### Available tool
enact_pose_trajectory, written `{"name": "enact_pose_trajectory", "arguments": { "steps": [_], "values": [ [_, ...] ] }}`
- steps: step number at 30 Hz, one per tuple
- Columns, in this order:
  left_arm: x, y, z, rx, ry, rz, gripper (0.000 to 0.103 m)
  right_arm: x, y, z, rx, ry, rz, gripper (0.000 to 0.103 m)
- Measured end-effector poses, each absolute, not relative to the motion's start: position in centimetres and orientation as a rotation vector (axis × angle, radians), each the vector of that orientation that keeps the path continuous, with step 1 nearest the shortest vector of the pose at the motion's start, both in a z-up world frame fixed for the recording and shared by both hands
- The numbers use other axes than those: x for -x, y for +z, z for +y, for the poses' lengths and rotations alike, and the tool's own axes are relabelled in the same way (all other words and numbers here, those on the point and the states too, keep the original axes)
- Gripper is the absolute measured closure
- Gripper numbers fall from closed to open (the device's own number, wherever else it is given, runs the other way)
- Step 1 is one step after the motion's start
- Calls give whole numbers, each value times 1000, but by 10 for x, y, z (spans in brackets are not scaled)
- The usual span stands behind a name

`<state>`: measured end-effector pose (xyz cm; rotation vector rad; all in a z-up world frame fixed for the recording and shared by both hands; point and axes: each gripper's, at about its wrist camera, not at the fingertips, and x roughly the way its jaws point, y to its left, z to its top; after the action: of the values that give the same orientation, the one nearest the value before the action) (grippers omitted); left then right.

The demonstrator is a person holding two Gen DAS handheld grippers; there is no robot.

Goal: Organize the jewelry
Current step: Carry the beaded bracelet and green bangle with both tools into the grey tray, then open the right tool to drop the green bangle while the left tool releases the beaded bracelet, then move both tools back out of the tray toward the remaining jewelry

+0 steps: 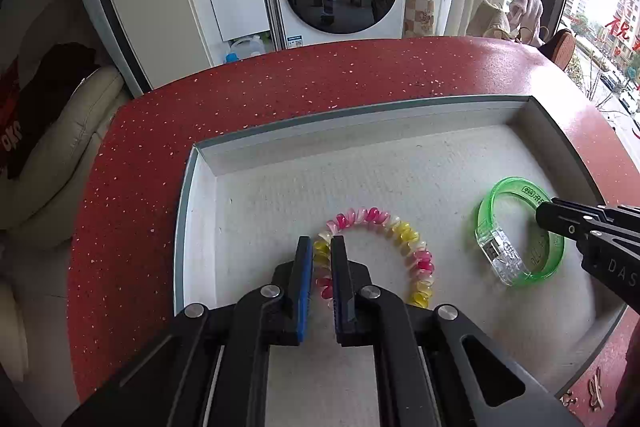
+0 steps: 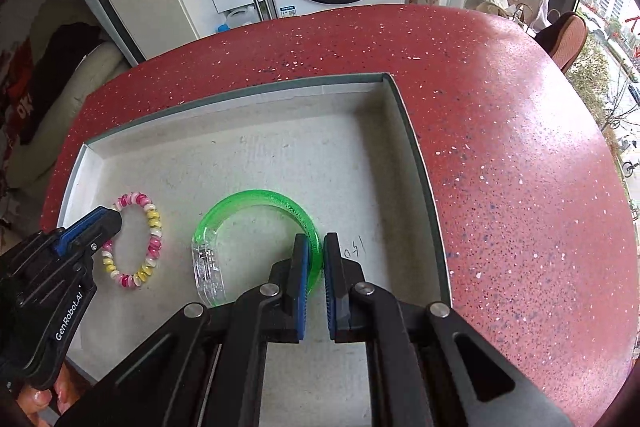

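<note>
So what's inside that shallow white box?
Inside the box lie two bracelets: a pink and yellow beaded one and a green plastic one. Each tool straddles a bracelet and covers part of its ring and the box floor beneath.

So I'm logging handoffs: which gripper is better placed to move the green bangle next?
Right. The right gripper already straddles the green bangle inside the tray, while the left gripper is at the pink-and-yellow coil bracelet.

One white tray (image 2: 420, 163) holds two bracelets: one coiled pink-yellow bracelet (image 2: 134, 239), one green bangle (image 2: 256, 199).
</note>
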<state>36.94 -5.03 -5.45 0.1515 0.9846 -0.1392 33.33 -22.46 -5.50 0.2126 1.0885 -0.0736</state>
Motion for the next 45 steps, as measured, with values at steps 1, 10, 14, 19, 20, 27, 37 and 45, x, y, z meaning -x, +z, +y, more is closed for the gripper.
{"name": "enact_pose_trajectory", "arguments": {
  "steps": [1, 10, 14, 19, 20, 27, 37, 45],
  "values": [
    [-369, -54, -49, -138, -141, 984, 76, -333, -54, -224, -209, -71, 1088, 93],
    [-364, -44, -42, -101, -143, 962, 76, -308, -24, -228, -286, -32, 1006, 49],
    [-363, -41, -46, -107, -146, 955, 76, -293, -6, -225, -293, -14, 964, 39],
    [-355, -25, -51, -108, -165, 915, 76, -277, 10, -227, -317, -9, 928, 32],
    [-352, -20, -51, -103, -173, 904, 76, -274, 12, -227, -321, -8, 925, 31],
    [-328, 4, -44, -50, -192, 831, 0, -251, 17, -235, -371, 1, 913, 23],
    [-274, 20, -25, -36, -237, 800, 0, -204, 18, -242, -414, 28, 834, 13],
    [-218, 16, -18, -66, -291, 813, 0, -180, 7, -238, -398, 39, 951, 13]
  ]
}}
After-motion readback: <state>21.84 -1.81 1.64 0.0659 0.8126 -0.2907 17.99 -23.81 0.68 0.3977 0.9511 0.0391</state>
